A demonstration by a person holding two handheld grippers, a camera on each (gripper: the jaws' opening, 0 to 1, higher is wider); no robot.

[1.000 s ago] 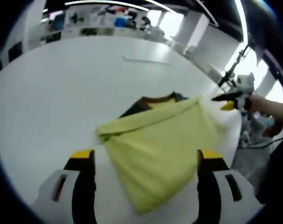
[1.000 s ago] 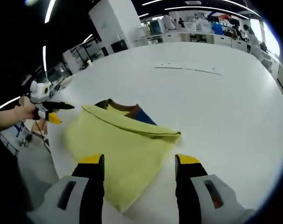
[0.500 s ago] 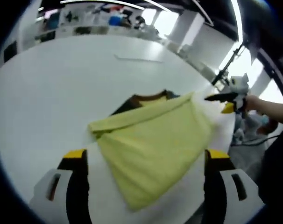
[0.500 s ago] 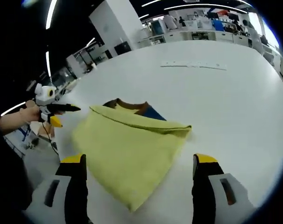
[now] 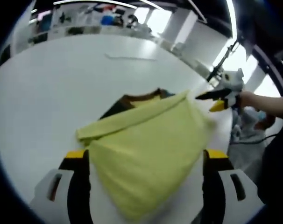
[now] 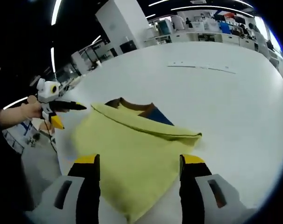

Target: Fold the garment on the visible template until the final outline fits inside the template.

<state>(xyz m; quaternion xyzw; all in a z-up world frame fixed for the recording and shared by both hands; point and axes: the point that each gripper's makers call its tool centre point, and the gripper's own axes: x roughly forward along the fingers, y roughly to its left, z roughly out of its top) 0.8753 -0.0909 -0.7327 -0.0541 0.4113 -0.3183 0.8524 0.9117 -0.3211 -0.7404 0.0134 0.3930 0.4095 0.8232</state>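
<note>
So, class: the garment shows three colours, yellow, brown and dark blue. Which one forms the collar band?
Brown: the collar band curves along the garment's far edge, above the yellow folded layer, with the dark blue patch beside it.

One folded yellow garment (image 5: pixel 146 149), two tongs (image 5: pixel 144 161) (image 6: pixel 139 165), one white table (image 5: pixel 53 84).

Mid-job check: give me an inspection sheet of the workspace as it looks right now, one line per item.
Surface: white table, a thin pale strip lying on it farther off.
Job's things: yellow garment folded over, dark collar and a blue patch showing at its far edge; no template outline can be made out.
Clutter: nothing seen.
Grippers: left gripper jaws open, straddling the garment's near part; right gripper jaws open likewise, not gripping.
Cables: a dark cable beyond the table edge.
Surroundings: open hall, white pillar, benches at the back.
</note>
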